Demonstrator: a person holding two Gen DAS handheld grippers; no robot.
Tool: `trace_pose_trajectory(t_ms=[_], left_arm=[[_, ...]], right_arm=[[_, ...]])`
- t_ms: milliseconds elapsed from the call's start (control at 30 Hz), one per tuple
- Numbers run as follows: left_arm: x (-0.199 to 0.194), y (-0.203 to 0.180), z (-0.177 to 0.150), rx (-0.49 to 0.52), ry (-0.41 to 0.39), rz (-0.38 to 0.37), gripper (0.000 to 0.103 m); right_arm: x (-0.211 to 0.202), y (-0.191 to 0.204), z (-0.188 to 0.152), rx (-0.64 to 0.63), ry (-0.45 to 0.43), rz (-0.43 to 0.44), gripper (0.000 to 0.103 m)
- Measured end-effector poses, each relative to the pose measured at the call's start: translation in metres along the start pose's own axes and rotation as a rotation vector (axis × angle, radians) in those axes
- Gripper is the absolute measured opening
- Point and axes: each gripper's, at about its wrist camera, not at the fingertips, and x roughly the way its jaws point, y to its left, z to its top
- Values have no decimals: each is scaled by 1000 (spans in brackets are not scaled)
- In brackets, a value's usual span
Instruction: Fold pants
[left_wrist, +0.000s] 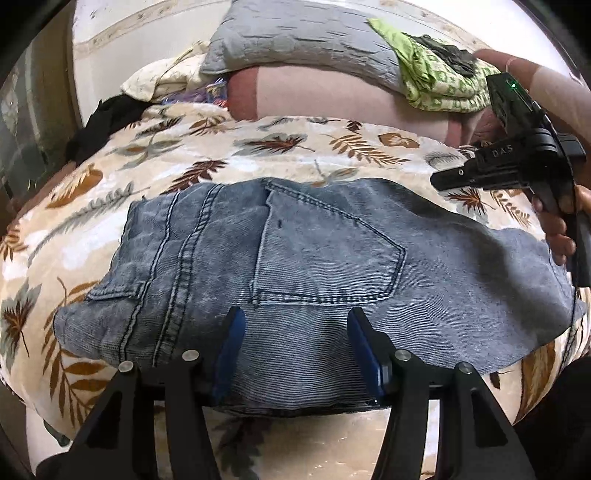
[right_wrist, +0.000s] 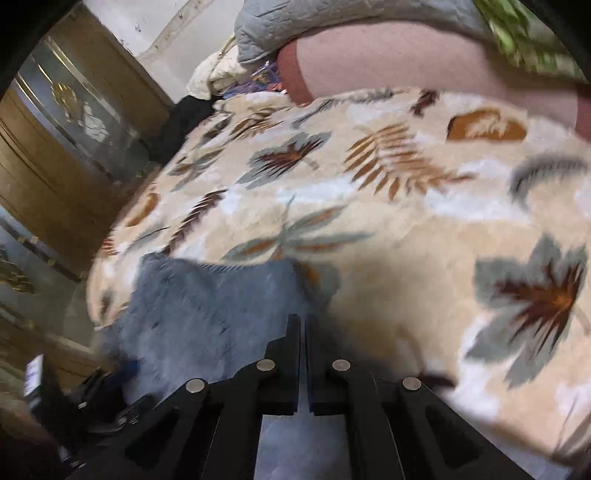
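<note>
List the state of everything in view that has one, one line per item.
jeans: folded compact, flat on the blanket, back pocket up
left tool: open, over the jeans' near edge
right tool: shut, holding nothing
leaf-print blanket: spread over the bed
green cloth: crumpled on the pillows

The right gripper (right_wrist: 303, 325) has its fingers pressed together, with nothing visibly between them, above the right edge of the blurred jeans (right_wrist: 207, 306). The jeans lie near the blanket's (right_wrist: 369, 229) left edge. A pink pillow (right_wrist: 406, 62) lies at its far edge, and a wooden cabinet (right_wrist: 74, 147) stands left.
</note>
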Motion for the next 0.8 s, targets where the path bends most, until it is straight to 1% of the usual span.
trace_pose_trajectory(t_ms=[67, 100, 167, 233, 333, 400, 433, 567, 600, 633, 700, 767, 800], left_arm=[[9, 0, -2, 8, 38, 42, 58], [13, 3, -3, -3, 61, 43, 58], [13, 6, -4, -12, 69, 43, 58], [13, 3, -6, 14, 74, 62, 59], [13, 3, -7, 24, 78, 66, 59], [9, 7, -5, 1, 89, 54, 59], [5, 10, -4, -13, 86, 54, 59], [-20, 30, 8, -56, 18, 98, 59], [-23, 34, 11, -65, 13, 106, 59], [-24, 42, 18, -85, 17, 116, 59], [-17, 53, 29, -119, 53, 132, 59], [-3, 62, 35, -153, 90, 136, 59], [3, 64, 36, -154, 111, 145, 59]], right_arm=[[10, -3, -7, 15, 35, -50, 3], [18, -4, -10, 21, 57, -68, 3], [36, -10, -14, 57, 83, -111, 3], [48, -15, -14, 80, 78, -145, 4], [49, -16, -11, 110, 31, -156, 4], [44, -15, -12, 131, 18, -158, 4], [37, -10, -16, 119, -5, -158, 4], [3, 13, -39, 80, -69, -86, 4], [-3, 18, -46, 76, -81, -72, 4], [-10, 24, -55, 72, -95, -63, 4], [-18, 32, -74, 79, -103, -52, 4], [-17, 35, -94, 104, -88, -38, 4], [-15, 37, -100, 107, -73, -42, 4]])
